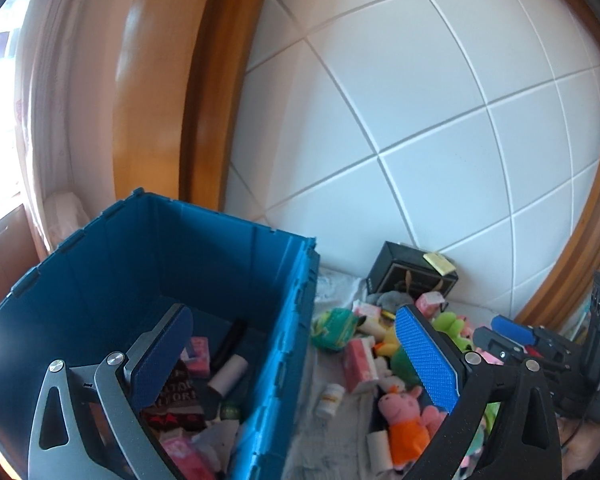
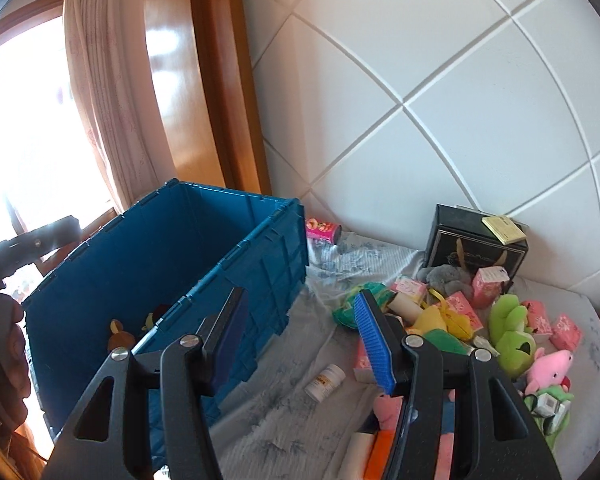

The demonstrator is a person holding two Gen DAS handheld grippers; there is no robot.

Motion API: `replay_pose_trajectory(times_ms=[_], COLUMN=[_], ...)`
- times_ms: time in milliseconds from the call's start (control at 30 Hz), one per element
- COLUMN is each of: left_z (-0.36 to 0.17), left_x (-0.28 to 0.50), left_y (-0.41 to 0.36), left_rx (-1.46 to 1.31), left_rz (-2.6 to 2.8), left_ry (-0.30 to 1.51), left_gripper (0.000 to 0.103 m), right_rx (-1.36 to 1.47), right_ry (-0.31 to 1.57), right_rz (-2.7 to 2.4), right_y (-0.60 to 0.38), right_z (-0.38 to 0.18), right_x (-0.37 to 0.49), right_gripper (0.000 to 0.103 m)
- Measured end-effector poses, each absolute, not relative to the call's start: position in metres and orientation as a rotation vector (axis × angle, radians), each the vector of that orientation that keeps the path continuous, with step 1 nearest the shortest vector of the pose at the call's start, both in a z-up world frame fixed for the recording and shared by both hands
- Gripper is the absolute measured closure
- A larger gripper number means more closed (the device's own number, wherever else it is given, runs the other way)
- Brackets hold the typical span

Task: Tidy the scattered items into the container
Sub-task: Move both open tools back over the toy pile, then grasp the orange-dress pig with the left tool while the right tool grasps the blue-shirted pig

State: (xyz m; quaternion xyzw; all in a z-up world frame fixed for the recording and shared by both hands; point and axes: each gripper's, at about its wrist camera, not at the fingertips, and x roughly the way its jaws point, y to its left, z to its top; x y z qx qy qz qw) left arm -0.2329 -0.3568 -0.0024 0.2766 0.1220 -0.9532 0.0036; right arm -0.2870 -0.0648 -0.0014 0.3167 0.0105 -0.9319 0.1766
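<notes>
The blue crate (image 1: 148, 272) already held some tissue packs and a paper roll; most clutter was still scattered on the bedspread (image 2: 292, 432) beside it, among it a pill bottle (image 2: 325, 377), a pig plush (image 1: 406, 420) and a green frog plush (image 2: 510, 334); the left gripper (image 1: 296, 360) hung spread and empty astride the crate's wall; the right gripper (image 2: 300, 344) hung likewise spread, empty; the pill bottle lay apart from the pile, with open cloth around it.

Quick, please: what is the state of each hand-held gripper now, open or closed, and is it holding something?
Left hand-held gripper: open, holding nothing, over the edge of the blue crate.
Right hand-held gripper: open, holding nothing.
</notes>
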Motion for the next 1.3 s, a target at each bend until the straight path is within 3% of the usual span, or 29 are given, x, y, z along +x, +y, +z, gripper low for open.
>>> replay_pose_trajectory(times_ms=[200,667,1300], left_z=[-0.008,-0.072,-0.254], left_x=[-0.237,-0.251,-0.287], left_y=[-0.294,-0.169,-0.041], left_rx=[0.928,1.148,1.676], left_rz=[-3.045,-3.083,-2.876], left_ry=[0.339,0.269,0.226], left_gripper=[0.001,0.001,0.001], right_rx=[0.944,1.135,1.312], right_ry=[-0.020,-0.093,-0.233], right_rz=[-2.729,-2.866,-2.885], right_y=[0.015,0.177,0.310], right_z=[-0.012,-0.064,-0.117], right_x=[-0.265,-0.222,-0.169], right_gripper=[0.039,0.038,0.038])
